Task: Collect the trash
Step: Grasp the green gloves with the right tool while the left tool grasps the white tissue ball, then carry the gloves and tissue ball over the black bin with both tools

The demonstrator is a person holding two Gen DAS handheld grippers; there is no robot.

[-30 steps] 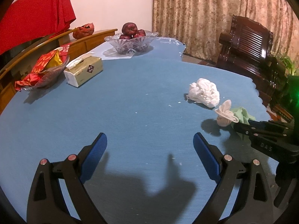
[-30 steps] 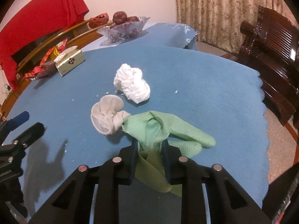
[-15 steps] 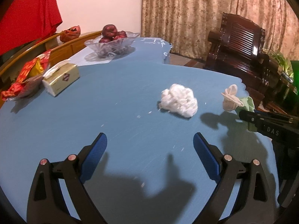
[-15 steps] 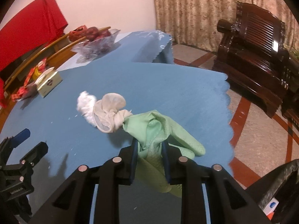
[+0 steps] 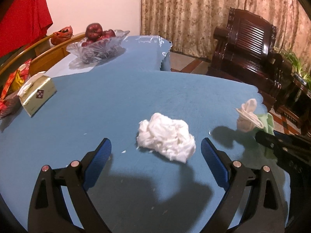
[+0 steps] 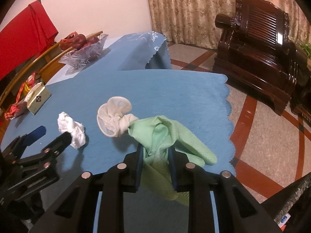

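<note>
White tissue wad (image 5: pixel 167 136) between spread left fingers (image 5: pixel 101 156); right fingers (image 6: pixel 139 167) pinch green glove (image 6: pixel 165 136).

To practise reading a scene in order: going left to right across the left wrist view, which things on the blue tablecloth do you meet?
Gold tissue box → glass bowl of red apples → crumpled white tissue wad → knotted beige and green rubber glove.

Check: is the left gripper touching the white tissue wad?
Apart. The left wrist view shows blue cloth between the left gripper and the tissue wad, jaws open.
</note>
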